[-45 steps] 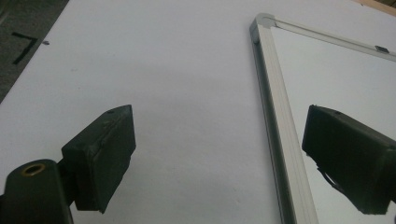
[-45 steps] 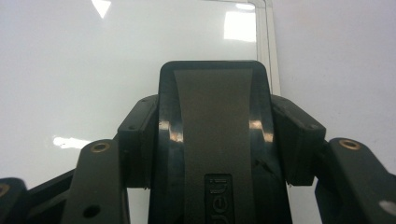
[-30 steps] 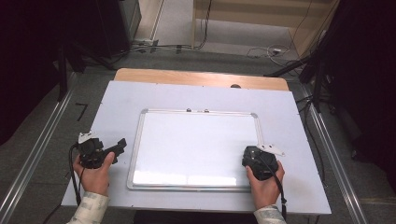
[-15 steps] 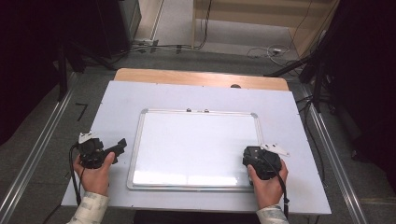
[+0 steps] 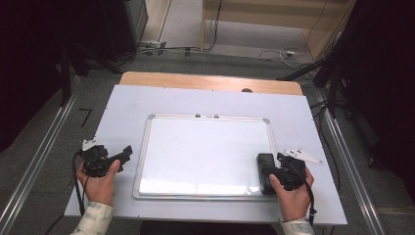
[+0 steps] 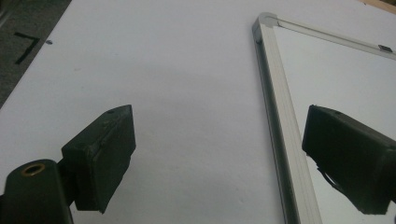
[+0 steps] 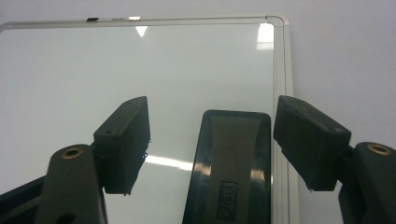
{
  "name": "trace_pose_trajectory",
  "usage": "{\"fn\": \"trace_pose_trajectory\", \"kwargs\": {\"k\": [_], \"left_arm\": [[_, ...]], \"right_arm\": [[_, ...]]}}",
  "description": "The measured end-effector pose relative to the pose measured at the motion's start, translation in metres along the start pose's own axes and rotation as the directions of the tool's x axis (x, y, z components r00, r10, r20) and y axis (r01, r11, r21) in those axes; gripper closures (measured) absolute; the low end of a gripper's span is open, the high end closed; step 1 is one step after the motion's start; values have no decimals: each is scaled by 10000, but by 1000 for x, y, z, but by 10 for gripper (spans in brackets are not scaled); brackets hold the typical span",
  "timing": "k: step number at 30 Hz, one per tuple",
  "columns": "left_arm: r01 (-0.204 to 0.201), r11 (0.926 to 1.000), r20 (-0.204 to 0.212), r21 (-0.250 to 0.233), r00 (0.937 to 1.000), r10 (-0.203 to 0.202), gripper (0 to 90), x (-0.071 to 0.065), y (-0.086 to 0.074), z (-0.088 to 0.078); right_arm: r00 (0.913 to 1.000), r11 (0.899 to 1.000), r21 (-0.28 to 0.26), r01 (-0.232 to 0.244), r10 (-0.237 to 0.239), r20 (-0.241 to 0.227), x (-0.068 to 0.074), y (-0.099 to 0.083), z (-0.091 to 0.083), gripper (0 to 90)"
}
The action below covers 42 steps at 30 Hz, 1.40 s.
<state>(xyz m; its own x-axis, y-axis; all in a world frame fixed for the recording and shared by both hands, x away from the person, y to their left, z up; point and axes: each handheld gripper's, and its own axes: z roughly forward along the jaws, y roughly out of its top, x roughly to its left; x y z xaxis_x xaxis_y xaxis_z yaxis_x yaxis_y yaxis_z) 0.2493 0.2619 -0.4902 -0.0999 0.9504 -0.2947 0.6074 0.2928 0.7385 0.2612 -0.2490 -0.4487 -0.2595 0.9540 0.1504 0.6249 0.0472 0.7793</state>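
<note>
In the high view, a whiteboard point(image 5: 205, 152) lies flat in the middle of the white bench point(image 5: 122, 105). A black eraser point(image 5: 265, 172) lies on the board's lower right corner, just beside the frame. The right hand-held gripper point(image 5: 281, 169) sits right behind the eraser, held in the person's right hand point(image 5: 292, 198). The left hand-held gripper point(image 5: 125, 154) rests on the bench just left of the board, in the left hand point(image 5: 100, 183).

In the left gripper view, the left hand-held gripper point(image 6: 219, 161) stands wide open, one jaw over the bench point(image 6: 163, 84), the other over the whiteboard point(image 6: 336, 79), with the board's frame between them.

In the right gripper view, the right hand-held gripper point(image 7: 212, 144) has just been opening. Its jaws stand apart on either side of the eraser point(image 7: 231, 163) without pressing it. The eraser lies on the whiteboard point(image 7: 116, 65) along its right frame.
</note>
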Motion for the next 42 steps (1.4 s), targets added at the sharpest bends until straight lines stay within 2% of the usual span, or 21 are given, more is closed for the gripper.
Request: {"fn": "trace_pose_trajectory", "kwargs": {"k": [2,8,14,20,31,35,37,42], "left_arm": [[0,10000,-8,-2,10000,0,105,0,0,0],[26,10000,-46,-15,10000,-26,105,1,0,0],[45,10000,-60,-13,10000,-45,105,1,0,0],[49,10000,-98,-4,9999,-49,105,1,0,0],[99,9999,-117,-65,9999,-100,105,4,1,-1],[150,9999,-166,-62,9997,-151,105,6,1,0],[198,9998,-229,-71,9995,-199,105,8,2,0],[309,9995,-399,-60,9987,-312,105,13,3,2]], "right_arm": [[9999,9999,-38,108,-108,-53,-5,0,-4,246],[9996,9996,-177,204,-200,193,-23,-1,-17,243],[9996,9993,-365,-4,14,298,-46,-3,-29,240],[9984,9989,-431,-162,184,528,-63,-6,-37,239],[9944,9986,-499,-176,226,1029,-89,-11,-42,239],[9909,9988,-462,-190,250,1324,-97,-13,-42,238],[9869,9991,-414,-36,103,1608,-102,-14,-42,238],[9831,9993,-293,-252,301,1805,-114,-17,-39,219]]}}
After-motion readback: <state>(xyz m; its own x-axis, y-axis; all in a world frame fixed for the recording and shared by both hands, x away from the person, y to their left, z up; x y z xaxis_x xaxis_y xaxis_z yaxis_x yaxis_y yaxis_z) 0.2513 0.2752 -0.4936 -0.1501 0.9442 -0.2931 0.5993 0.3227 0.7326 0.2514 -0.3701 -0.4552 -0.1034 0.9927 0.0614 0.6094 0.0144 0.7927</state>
